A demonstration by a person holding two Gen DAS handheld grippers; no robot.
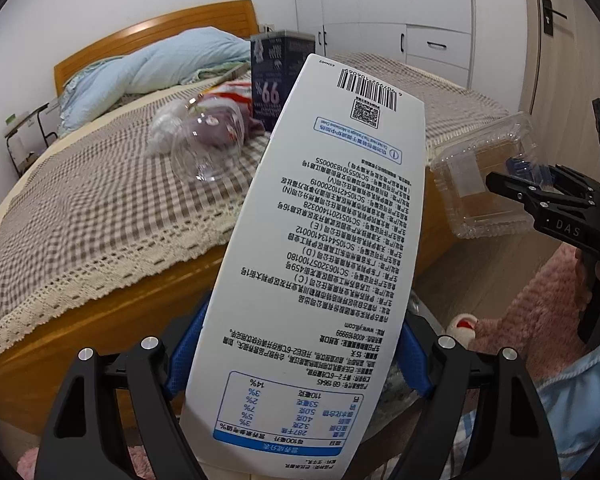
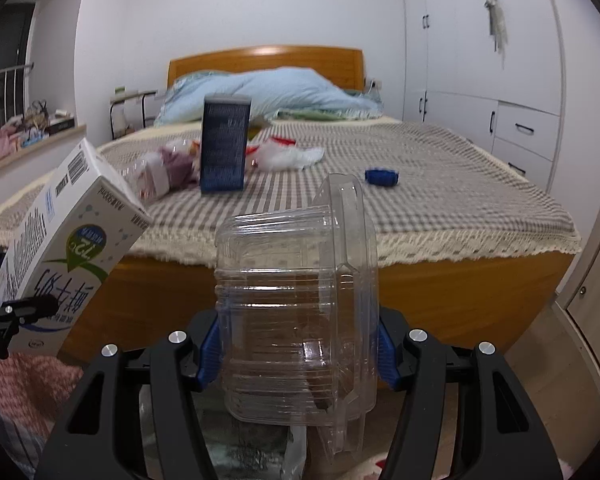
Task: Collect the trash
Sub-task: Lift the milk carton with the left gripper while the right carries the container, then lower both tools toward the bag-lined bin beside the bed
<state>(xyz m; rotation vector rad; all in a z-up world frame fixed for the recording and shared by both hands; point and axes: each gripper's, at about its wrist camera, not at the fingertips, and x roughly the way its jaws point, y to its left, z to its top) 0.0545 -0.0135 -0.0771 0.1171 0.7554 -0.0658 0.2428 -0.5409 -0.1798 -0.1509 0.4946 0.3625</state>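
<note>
Both grippers are loaded at the near end of a bed: left gripper clamps a white milk carton, right gripper clamps a clear plastic box. Farther off on the checked bedspread lie a dark carton, crumpled wrappers and a blue cap.

Carton stands on bed; pillow behind (bottle cap right).
</note>
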